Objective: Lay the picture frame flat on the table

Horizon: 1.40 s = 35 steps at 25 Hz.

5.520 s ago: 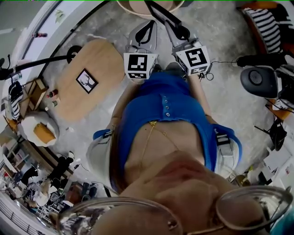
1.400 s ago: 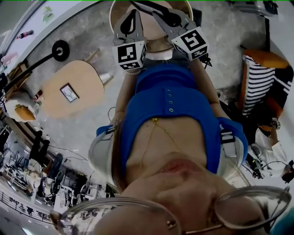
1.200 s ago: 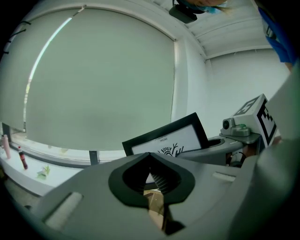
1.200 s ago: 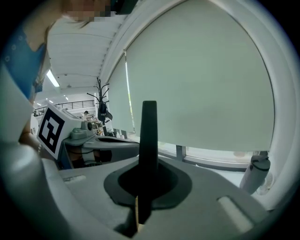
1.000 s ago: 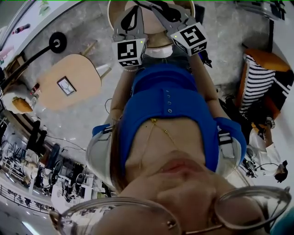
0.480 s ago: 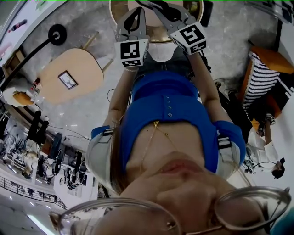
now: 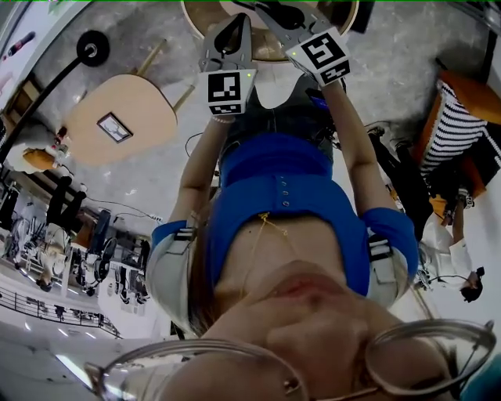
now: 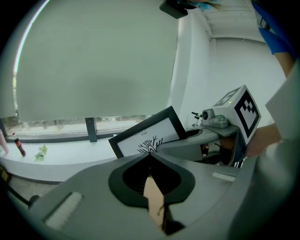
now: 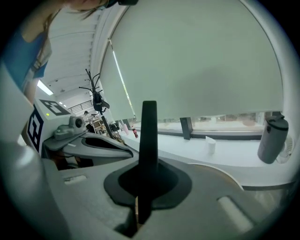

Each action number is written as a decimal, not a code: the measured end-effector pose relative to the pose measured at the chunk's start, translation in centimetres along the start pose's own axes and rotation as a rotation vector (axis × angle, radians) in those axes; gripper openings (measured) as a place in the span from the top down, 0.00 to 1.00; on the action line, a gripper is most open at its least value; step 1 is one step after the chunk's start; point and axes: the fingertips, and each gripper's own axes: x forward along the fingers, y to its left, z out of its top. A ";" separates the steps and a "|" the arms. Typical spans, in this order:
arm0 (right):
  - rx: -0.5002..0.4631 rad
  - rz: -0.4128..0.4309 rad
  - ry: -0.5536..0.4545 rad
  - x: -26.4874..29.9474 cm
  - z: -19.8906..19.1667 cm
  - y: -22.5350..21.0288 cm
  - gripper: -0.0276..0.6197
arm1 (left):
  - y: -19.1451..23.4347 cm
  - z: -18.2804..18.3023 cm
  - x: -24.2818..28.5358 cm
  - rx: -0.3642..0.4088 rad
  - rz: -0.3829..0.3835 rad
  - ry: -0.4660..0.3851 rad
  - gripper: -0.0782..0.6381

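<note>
A black picture frame [image 8: 149,135] with a white print stands tilted, its face toward the left gripper view. My right gripper [image 9: 148,164] is shut on its edge, which shows as a black bar [image 9: 149,126] rising between the jaws. In the head view the right gripper [image 7: 275,12] and my left gripper [image 7: 235,23] reach out side by side over a round wooden table [image 7: 194,22]. The left gripper [image 8: 150,157] has its jaws together just in front of the frame's lower edge. Whether it touches the frame is hidden. A beige strip shows through its slit.
A second framed picture [image 7: 115,127] lies on an oval wooden table [image 7: 149,102] at the left, beside a black lamp base [image 7: 92,48]. A window ledge behind holds a red bottle [image 8: 19,146], a grey bottle [image 9: 272,138] and a white cup [image 9: 212,146]. A striped chair [image 7: 454,133] stands right.
Both grippers have shifted toward the top of the head view, out over the round table, with the arms stretching further. The frame stays in the right gripper.
</note>
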 end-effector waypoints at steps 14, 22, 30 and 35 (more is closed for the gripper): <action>0.050 0.031 0.091 2.8 -9.2 -2.1 0.94 | 0.3 -8.8 4.7 -0.051 0.017 0.047 0.89; 0.135 0.086 0.192 6.3 -17.4 -3.5 0.94 | 1.2 -15.3 6.8 -0.103 0.032 0.122 0.89; 0.244 0.115 0.242 7.7 -20.2 -3.3 0.94 | 2.2 -15.8 5.9 -0.128 0.063 0.132 0.89; 0.301 0.134 0.288 8.7 -22.3 -3.5 0.94 | 1.9 -16.9 5.9 -0.136 0.053 0.161 0.89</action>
